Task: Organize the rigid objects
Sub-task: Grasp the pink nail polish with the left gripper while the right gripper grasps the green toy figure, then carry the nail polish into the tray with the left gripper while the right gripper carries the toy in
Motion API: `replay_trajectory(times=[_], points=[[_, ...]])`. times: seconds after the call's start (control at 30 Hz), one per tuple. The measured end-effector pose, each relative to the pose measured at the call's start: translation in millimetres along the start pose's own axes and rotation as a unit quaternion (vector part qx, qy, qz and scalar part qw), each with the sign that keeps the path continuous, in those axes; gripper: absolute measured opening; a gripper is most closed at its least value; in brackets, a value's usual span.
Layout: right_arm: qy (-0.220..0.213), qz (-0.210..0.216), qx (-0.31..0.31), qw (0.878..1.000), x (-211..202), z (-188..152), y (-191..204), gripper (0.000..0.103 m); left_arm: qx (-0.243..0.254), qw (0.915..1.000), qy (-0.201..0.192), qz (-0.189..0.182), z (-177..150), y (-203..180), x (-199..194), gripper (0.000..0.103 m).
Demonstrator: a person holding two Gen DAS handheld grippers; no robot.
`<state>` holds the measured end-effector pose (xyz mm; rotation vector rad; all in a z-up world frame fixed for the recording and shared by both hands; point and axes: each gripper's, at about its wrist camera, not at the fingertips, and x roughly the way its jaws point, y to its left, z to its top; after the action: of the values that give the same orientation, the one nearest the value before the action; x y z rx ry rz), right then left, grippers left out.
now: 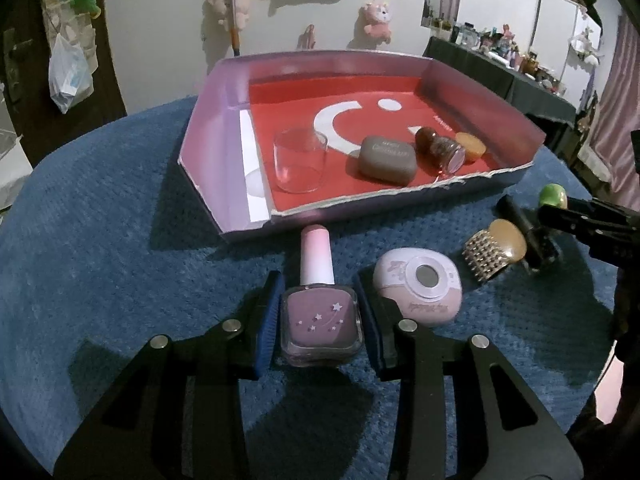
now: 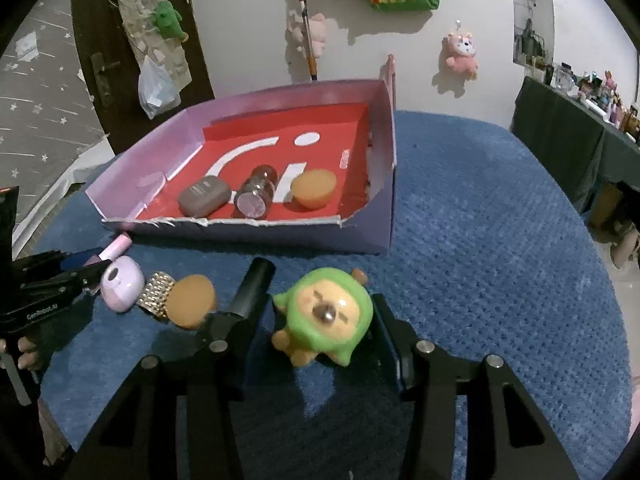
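Note:
A purple nail polish bottle (image 1: 320, 320) with a pink cap stands on the blue cloth, and my left gripper (image 1: 320, 320) is shut on its square body, one blue pad against each side. A green-hooded toy figure (image 2: 324, 320) sits tilted between the fingers of my right gripper (image 2: 320, 336), which is closed on it. The right gripper (image 1: 560, 208) also shows at the right edge of the left wrist view. A purple tray (image 1: 216, 140) with a red floor lies just beyond both grippers.
The tray holds a clear cup (image 1: 301, 160), a grey case (image 1: 386, 160), a brown bottle on its side (image 1: 440, 148) and an amber cap (image 1: 470, 146). On the cloth between the grippers lie a pink round case (image 1: 418, 286), a studded piece with an amber top (image 1: 494, 254) and a black cylinder (image 2: 252, 288).

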<state>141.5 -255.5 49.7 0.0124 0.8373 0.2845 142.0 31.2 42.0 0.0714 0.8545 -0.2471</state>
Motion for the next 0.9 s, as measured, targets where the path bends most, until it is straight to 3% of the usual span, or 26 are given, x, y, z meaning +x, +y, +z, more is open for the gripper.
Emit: replay_trajectory(times=[0.67, 0.9], points=[[-0.017, 0.019, -0.006, 1.0, -19, 6, 3, 0.05, 0.004, 0.999, -0.043, -0.008, 11, -5, -34, 0.034], [-0.046, 0.031, -0.015, 0.998, -34, 31, 5, 0.05, 0.023, 0.9966, -0.077, -0.018, 37, -16, -51, 0.034]])
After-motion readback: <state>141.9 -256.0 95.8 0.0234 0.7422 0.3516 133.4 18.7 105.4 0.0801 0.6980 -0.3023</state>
